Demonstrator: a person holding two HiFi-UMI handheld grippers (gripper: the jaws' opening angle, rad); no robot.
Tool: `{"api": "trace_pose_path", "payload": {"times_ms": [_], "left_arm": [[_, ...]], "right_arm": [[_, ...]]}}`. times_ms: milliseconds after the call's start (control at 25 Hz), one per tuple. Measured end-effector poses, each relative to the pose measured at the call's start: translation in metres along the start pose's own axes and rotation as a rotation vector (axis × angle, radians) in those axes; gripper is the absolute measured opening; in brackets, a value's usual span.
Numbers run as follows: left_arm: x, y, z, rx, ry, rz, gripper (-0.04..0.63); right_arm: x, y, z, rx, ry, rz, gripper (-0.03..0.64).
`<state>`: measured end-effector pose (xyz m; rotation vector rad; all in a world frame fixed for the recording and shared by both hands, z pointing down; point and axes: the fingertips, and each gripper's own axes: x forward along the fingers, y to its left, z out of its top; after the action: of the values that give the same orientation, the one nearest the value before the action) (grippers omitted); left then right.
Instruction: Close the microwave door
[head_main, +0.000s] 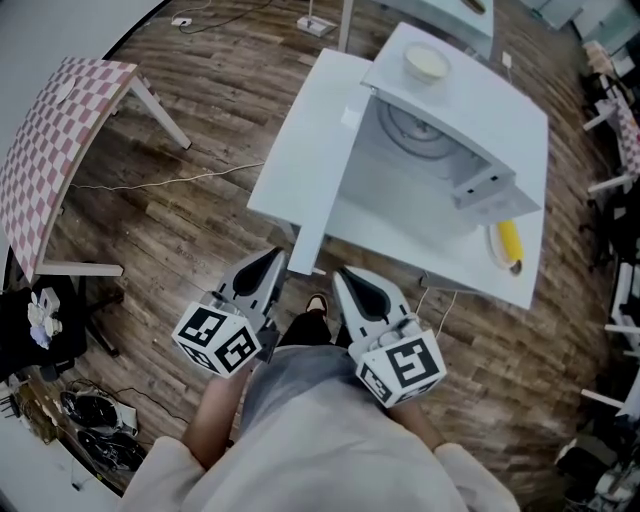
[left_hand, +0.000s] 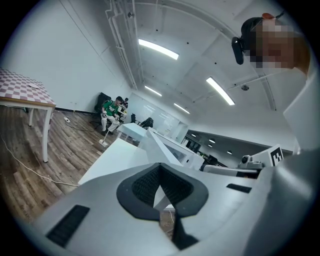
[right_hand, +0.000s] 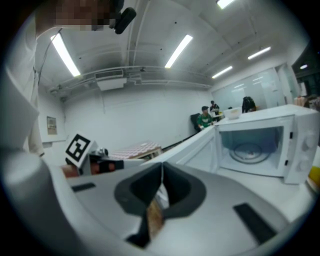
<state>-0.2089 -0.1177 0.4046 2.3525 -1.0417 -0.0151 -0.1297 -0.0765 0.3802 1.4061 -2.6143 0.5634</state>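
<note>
the microwave (head_main: 455, 100) stood on the white tabletop (head_main: 440, 260) with its door (right_hand: 200, 147) swung wide open. both the left hand-held gripper (head_main: 275, 255) and the right hand-held gripper (head_main: 345, 275) were clenched on nothing, near the tabletop's edge, touching neither.

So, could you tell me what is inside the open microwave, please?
Only a round turntable shows inside the microwave, bare. In the head view its top covers the rest.

Wood-plank floor (head_main: 190, 215), checkered table (head_main: 50, 150), strip lights (left_hand: 158, 49)
</note>
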Motion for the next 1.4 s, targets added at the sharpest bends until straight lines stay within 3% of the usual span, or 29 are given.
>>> {"api": "trace_pose_path", "payload": {"times_ms": [1400], "left_arm": [[0.047, -0.043, -0.028, 0.012, 0.112, -0.121, 0.014]], "right_arm": [[-0.028, -0.051, 0.002, 0.082, -0.046, -0.122, 0.023]]}}
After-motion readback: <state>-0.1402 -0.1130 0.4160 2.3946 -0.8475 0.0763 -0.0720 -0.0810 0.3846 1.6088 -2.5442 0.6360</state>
